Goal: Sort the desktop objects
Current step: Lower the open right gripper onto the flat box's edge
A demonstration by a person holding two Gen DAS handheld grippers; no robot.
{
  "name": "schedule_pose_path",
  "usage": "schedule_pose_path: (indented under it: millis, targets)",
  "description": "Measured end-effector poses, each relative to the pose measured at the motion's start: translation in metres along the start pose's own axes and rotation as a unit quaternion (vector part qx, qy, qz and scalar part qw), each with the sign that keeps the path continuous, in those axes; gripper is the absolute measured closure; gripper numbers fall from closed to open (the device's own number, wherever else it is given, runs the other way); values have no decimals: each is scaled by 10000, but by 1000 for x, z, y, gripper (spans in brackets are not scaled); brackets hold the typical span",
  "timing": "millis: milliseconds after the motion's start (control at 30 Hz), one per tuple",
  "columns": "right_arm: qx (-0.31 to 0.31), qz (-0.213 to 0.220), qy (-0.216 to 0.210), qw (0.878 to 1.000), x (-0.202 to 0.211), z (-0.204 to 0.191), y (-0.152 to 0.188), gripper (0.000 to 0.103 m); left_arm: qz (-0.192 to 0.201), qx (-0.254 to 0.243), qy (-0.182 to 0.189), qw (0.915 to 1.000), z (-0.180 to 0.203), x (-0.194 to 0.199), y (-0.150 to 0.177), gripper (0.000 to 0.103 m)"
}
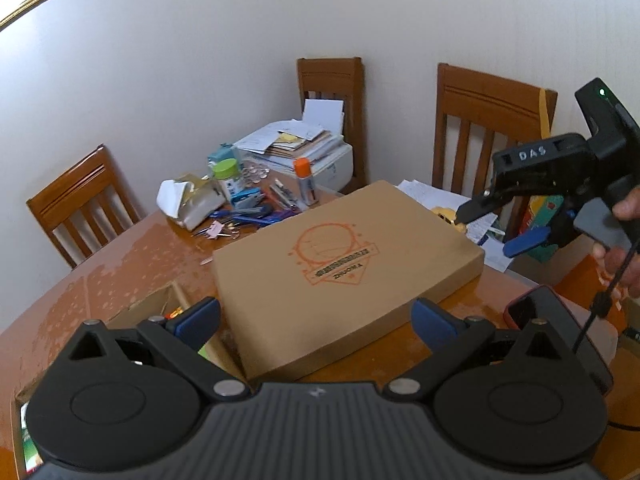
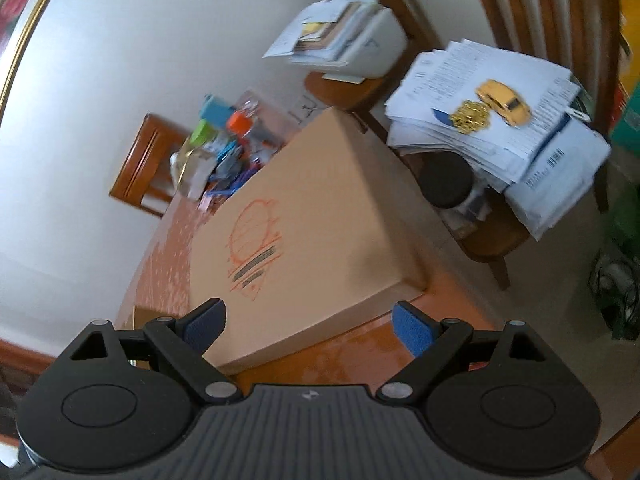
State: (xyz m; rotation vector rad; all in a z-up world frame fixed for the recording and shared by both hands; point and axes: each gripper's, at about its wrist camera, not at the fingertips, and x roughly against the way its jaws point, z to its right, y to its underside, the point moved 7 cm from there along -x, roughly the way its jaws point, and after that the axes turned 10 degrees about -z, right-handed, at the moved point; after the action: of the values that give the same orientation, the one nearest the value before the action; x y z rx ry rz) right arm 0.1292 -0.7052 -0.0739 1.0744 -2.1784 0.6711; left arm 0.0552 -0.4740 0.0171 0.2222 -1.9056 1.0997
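Fingers of our left gripper (image 1: 316,322): spread wide at the bottom of the left wrist view, blue pads apart, nothing between them, touching nothing. Fingers of our right gripper (image 2: 308,326): likewise spread wide and empty at the bottom of the right wrist view; in the left wrist view the same tool shows at the right edge, carried by a hand (image 1: 624,240), blue tips parted in the air.

Item 1, task's things: loose desktop clutter (image 1: 244,216) (pens, clips, small bits) heaped at centre left of the left wrist view, on the far part of the counter (image 1: 120,264). With it: a green-lidded jar (image 1: 226,178), an orange-capped bottle (image 1: 306,184), a crumpled white and gold packet (image 1: 192,204).

Item 2: flat brown cardboard box (image 1: 344,272) with an orange printed emblem, lying mid-frame on the counter, between our fingers and the clutter.

Item 3: open carton (image 1: 160,308) at lower left, partly hidden by the left gripper; contents unclear.

Item 4: red-edged phone (image 1: 532,308) at lower right.

Item 5, outward: paper stack on a chair (image 2: 500,128) at upper right of the right wrist view, carrying a yellow toy car (image 2: 506,102) and a gold trinket (image 2: 472,116); a second paper pile (image 1: 296,144) on a white device beyond the counter.

Step in hand, as we judge: approach, nothing picked yet. Next move calls for reaching over the box to the clutter and centring one small piece between open fingers before closing; the thin pens may slip.
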Motion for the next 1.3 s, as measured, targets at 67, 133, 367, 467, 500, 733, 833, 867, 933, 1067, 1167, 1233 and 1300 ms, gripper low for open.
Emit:
schedule_pose_path:
  millis: [67, 133, 367, 467, 500, 733, 833, 867, 933, 1067, 1167, 1233, 1300]
  targets:
    - [-156, 66, -25, 9999, 3, 13, -7, 9, -53, -59, -15, 10000, 5, -6, -4, 2]
    - [-317, 79, -76, 9994, 4, 24, -12, 8, -108, -138, -10, 9998, 10, -13, -7, 2]
    - [-606, -100, -317, 9976, -8, 45, -15, 7, -249, -417, 30, 9988, 30, -33, -16, 2]
    - [-702, -231, -502, 9960, -16, 47, -15, 7, -295, -514, 71, 9982, 38, -40, -18, 2]
    - [-741, -263, -564, 9953, -19, 48, -15, 7, -317, -553, 61, 9979, 40, -42, -18, 2]
    - [-869, -429, -756, 9924, -36, 55, -21, 7, -539, -678, -61, 9962, 49, -62, -18, 2]
    - [-876, -443, -875, 9913, -37, 56, -23, 6, -570, -733, -67, 9957, 53, -67, -19, 2]
    - [-879, -451, -908, 9910, -37, 56, -24, 6, -580, -751, -70, 9955, 55, -68, -20, 2]
    - [-879, -470, -939, 9906, -38, 57, -26, 6, -604, -781, -69, 9951, 57, -72, -21, 2]
    - [-789, -517, -929, 9912, -37, 57, -32, 6, -649, -803, -17, 9947, 62, -77, -21, 2]
    - [-769, -562, -992, 9905, -40, 57, -38, 6, -705, -823, -8, 9941, 63, -82, -19, 2]
    - [-734, -559, -1007, 9906, -41, 57, -43, 6, -722, -814, 5, 9941, 64, -83, -19, 2]
    - [-673, -585, -1036, 9906, -44, 56, -52, 6, -749, -808, 2, 9939, 64, -85, -19, 2]
